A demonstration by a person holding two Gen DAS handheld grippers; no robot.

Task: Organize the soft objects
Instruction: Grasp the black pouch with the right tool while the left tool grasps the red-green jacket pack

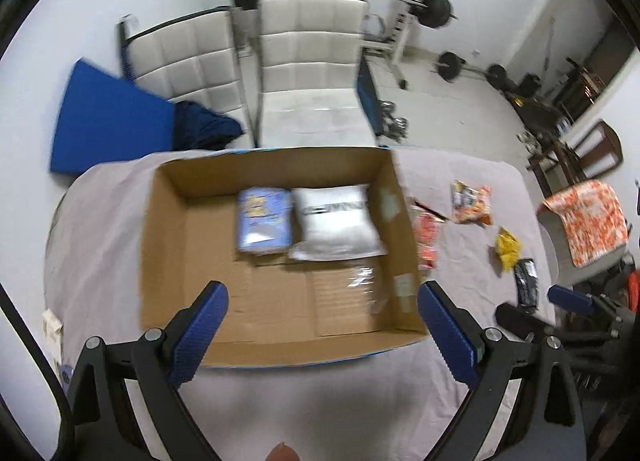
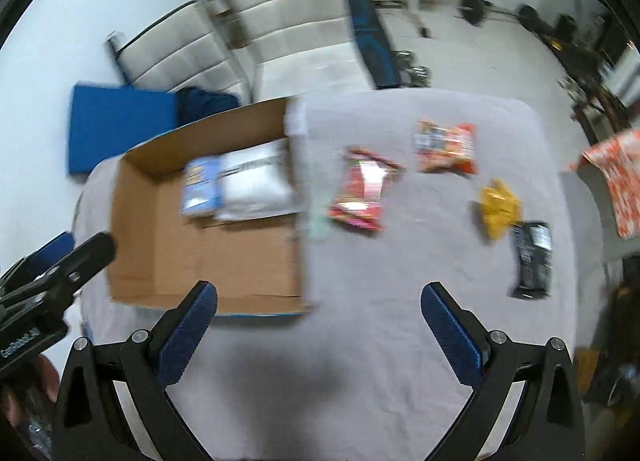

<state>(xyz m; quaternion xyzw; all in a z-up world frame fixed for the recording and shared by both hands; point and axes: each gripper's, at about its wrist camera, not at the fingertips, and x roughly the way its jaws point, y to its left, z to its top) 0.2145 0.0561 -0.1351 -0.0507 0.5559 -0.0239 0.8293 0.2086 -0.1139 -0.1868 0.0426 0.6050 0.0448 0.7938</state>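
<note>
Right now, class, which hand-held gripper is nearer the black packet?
Right. The right hand-held gripper hovers just left of the black packet; the left hand-held gripper is over the cardboard box.

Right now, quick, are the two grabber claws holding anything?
Left gripper: open, holding nothing, above the cardboard box.
Right gripper: open, holding nothing, above the grey tablecloth.

One cardboard box (image 2: pixel 208 261), two packs inside (image 2: pixel 200 185), seemingly four packets (image 2: pixel 360 197) outside.

Blue packet (image 1: pixel 264 219) beside white pouch (image 1: pixel 336 223) flat in open cardboard box (image 1: pixel 176 245); four snack packets (image 2: pixel 362 195) on cloth.
</note>
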